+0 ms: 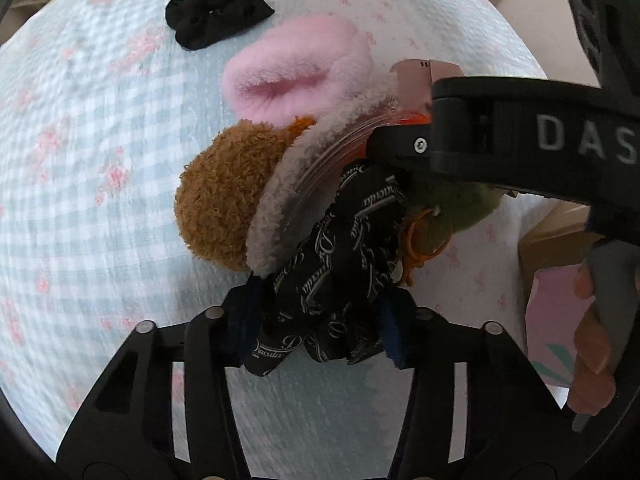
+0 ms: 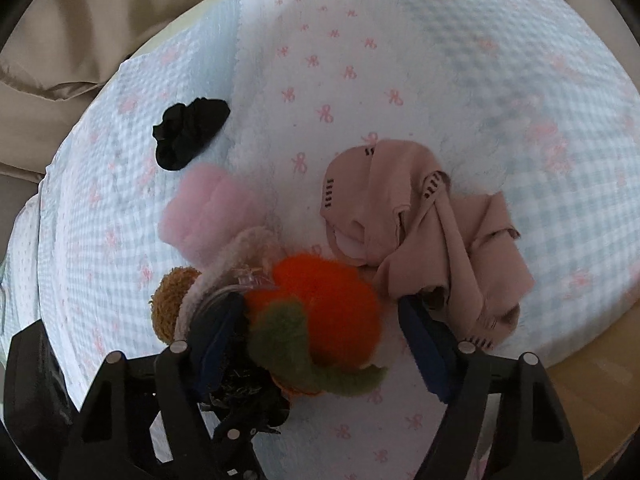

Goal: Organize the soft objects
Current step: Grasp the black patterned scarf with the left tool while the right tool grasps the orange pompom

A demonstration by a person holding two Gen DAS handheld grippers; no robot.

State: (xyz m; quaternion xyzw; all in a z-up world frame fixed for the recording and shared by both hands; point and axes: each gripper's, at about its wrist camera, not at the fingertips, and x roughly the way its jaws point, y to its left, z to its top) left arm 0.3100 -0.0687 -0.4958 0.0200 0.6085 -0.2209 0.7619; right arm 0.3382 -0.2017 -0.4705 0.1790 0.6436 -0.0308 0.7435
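Note:
My left gripper [image 1: 316,324] is shut on a black printed scarf [image 1: 340,272]. Beside it lies a pile: a brown fuzzy plush [image 1: 224,196], a cream fleece piece [image 1: 280,196] and a pink fluffy item [image 1: 292,76]. A black scrunchie [image 1: 216,14] lies further off. My right gripper [image 2: 320,344] is open around an orange plush with green leaves [image 2: 324,312]. The jaws stand on either side of it. A dusty pink cloth [image 2: 424,216] is bunched by the right finger. The scrunchie [image 2: 190,130] and pink item [image 2: 208,208] also show here.
Everything lies on a padded blue-gingham and white quilt with pink bows [image 2: 360,60]. Beige bedding [image 2: 80,28] lies beyond its far left edge. A wooden surface [image 2: 592,380] shows at the lower right. The right gripper's body [image 1: 532,140] crosses the left wrist view.

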